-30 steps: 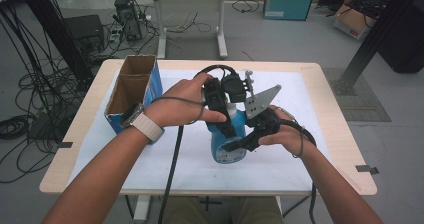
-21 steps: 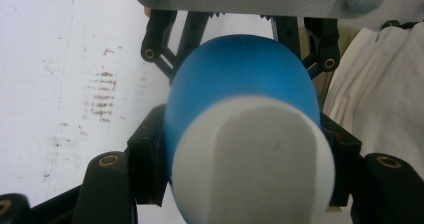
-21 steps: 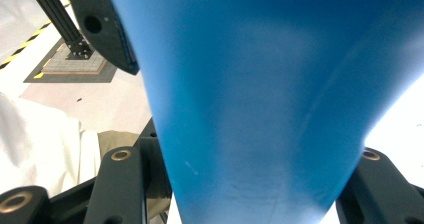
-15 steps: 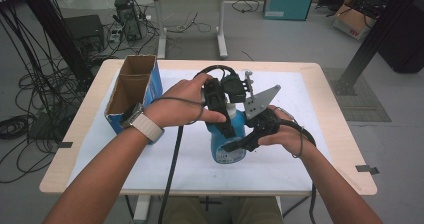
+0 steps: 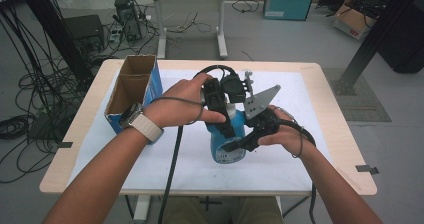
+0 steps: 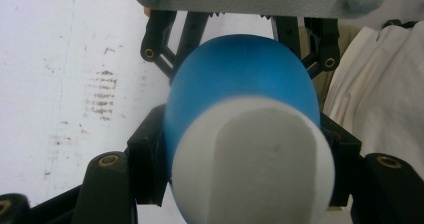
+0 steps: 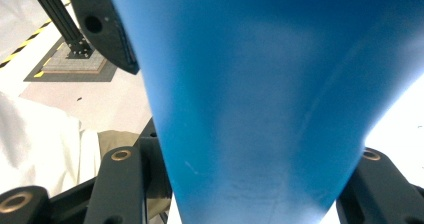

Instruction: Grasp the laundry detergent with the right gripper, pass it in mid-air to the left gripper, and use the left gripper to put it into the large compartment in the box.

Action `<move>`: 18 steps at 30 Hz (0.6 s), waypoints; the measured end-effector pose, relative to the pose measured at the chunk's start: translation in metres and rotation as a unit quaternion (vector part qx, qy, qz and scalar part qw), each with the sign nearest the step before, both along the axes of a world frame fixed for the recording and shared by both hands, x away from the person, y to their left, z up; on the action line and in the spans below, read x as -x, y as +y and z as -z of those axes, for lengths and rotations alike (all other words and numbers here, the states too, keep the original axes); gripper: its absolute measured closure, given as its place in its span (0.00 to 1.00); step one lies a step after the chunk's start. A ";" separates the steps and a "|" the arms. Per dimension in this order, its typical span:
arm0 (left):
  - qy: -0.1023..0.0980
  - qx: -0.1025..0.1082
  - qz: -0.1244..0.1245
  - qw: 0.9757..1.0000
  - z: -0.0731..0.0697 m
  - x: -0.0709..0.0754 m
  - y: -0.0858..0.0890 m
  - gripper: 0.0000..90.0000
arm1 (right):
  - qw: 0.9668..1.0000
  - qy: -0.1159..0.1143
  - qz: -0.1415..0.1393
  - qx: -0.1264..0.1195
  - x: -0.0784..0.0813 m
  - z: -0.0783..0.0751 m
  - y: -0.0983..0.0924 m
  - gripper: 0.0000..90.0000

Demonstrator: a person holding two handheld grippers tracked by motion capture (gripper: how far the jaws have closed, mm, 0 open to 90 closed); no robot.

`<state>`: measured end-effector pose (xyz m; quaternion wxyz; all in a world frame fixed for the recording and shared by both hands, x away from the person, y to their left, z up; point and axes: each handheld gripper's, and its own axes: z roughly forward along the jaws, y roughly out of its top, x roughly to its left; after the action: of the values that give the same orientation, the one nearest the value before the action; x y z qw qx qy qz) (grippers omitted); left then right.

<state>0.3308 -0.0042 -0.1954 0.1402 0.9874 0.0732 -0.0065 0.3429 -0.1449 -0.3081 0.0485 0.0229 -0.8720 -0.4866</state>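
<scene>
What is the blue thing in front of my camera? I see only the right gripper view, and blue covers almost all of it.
Observer: It is a blue bottle standing on the white table, seen from the high view.
Operator: Does the other gripper touch it too?
Observer: Yes. The left gripper is shut on the bottle near its white cap, as the left gripper view shows.
Operator: And mine, where does it grip?
Observer: The right gripper is shut on the lower body, close to the white label.
Operator: Is anything else on the table?
Observer: An open cardboard box with blue sides stands at the left edge.
</scene>
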 end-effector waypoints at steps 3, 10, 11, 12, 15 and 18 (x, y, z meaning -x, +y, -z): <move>0.001 0.001 0.000 1.000 0.000 0.000 0.000 0.42 | 1.000 0.000 0.000 0.000 0.000 0.000 0.000 0.49; 0.001 -0.003 0.005 1.000 0.001 0.000 0.000 0.42 | 1.000 0.000 -0.001 0.002 0.001 0.000 0.000 0.49; 0.002 -0.003 0.003 1.000 0.001 0.000 0.000 0.42 | 1.000 0.001 -0.001 0.002 0.001 0.000 0.000 0.49; 0.002 -0.003 0.003 1.000 0.001 0.000 0.000 0.42 | 1.000 0.000 -0.001 0.002 0.000 0.001 0.000 0.49; 0.003 -0.004 0.003 1.000 0.000 0.000 0.001 0.42 | 1.000 0.000 -0.002 0.002 0.000 0.000 0.000 0.49; 0.002 -0.005 0.005 1.000 0.000 0.000 0.001 0.42 | 1.000 -0.001 -0.002 0.002 0.000 0.000 0.000 0.49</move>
<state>0.3311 -0.0036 -0.1954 0.1350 0.9884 0.0691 -0.0089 0.3425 -0.1445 -0.3085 0.0489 0.0246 -0.8729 -0.4848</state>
